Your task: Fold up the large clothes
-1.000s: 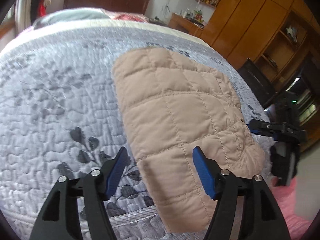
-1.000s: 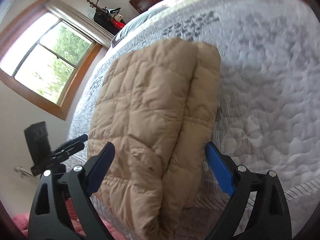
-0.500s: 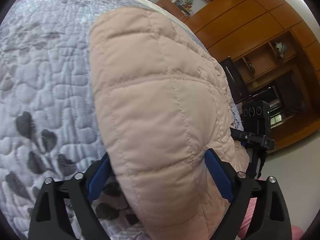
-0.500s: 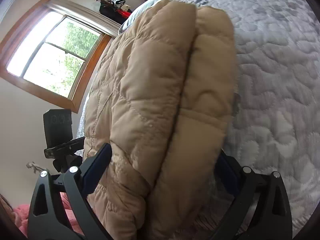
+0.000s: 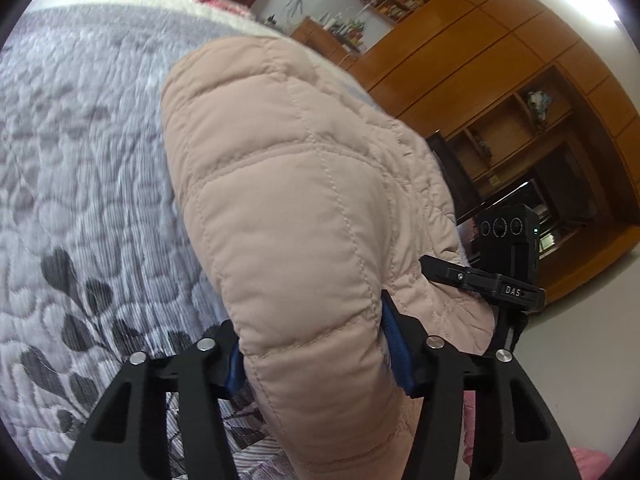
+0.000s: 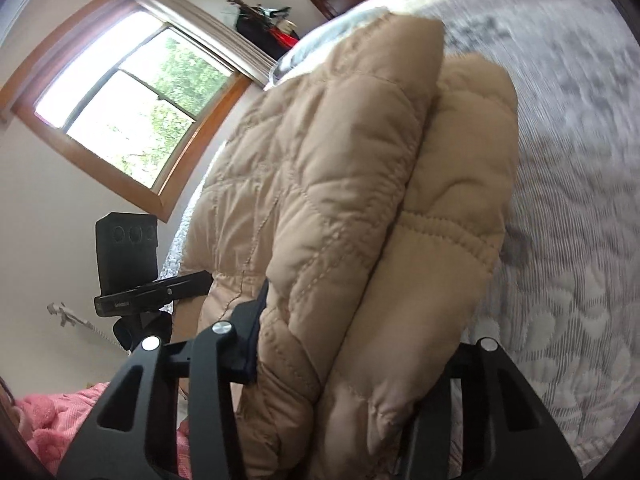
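Both claws have closed since the earlier frames, when their jaws stood apart around the garment. Left gripper (image 5: 316, 344) is clamped on the near end of the folded beige quilted jacket (image 5: 304, 200); right gripper (image 6: 356, 360) is clamped on its doubled edge (image 6: 400, 220). The jacket lies on the grey floral bedspread (image 5: 80, 180), its near end raised. Left view alone shows the wooden wall unit (image 5: 520, 100); right view alone shows the window (image 6: 132, 104) and the two stacked layers. Each gripper points along the bed.
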### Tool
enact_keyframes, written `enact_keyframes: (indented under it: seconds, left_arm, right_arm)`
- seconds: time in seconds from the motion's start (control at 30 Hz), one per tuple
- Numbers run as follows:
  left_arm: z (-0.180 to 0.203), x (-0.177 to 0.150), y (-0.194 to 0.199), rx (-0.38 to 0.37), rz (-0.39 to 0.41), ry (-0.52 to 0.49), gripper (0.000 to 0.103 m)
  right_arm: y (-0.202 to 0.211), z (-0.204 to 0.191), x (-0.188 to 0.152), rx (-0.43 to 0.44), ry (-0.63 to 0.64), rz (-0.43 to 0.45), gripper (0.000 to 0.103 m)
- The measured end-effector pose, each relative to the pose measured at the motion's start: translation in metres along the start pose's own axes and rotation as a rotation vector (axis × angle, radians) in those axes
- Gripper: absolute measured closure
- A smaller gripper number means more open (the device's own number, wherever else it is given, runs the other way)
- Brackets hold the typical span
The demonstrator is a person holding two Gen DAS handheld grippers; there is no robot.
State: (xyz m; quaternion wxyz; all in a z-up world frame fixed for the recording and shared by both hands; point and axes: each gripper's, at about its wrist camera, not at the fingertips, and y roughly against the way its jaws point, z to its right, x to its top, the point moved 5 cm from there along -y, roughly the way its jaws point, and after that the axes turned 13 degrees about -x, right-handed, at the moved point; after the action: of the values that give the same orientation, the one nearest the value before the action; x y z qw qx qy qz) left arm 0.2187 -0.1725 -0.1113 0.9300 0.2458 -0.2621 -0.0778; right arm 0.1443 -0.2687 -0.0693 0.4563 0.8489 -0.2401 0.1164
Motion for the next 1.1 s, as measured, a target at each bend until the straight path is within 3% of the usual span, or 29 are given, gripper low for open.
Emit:
enact_keyframes:
  seconds: [0.27, 0.43, 0.63, 0.77, 0.9, 0.97, 1.1]
  left_arm:
    - [-0.01, 0.069, 0.04, 0.066, 0.129, -0.069, 0.047]
    - [-0.044, 0.124, 0.061, 0.133, 0.213, -0.083, 0.046]
    - [-0.109, 0.165, 0.073, 0.185, 0.237, -0.02, 0.046]
    - [-0.157, 0.166, 0.067, 0.228, 0.196, 0.053, 0.043]
    - [-0.185, 0.157, 0.066, 0.17, 0.2, 0.095, 0.034]
    - [-0.183, 0.158, 0.066, 0.197, 0.195, 0.084, 0.032]
    - [-0.172, 0.157, 0.069, 0.23, 0.189, 0.115, 0.03]
  right_arm:
    - [-0.023, -0.052, 0.082, -0.036, 0.127, 0.059, 0.061]
    - [-0.074, -0.074, 0.148, -0.043, 0.159, 0.06, 0.061]
    - [-0.149, -0.079, 0.202, -0.032, 0.166, 0.023, 0.061]
    - [-0.205, -0.056, 0.206, -0.019, 0.103, -0.072, 0.057]
    - [-0.222, -0.038, 0.2, 0.079, 0.011, -0.104, 0.051]
    - [-0.219, -0.038, 0.197, 0.051, 0.021, -0.102, 0.039]
    - [-0.198, -0.044, 0.194, -0.041, 0.045, -0.086, 0.032]
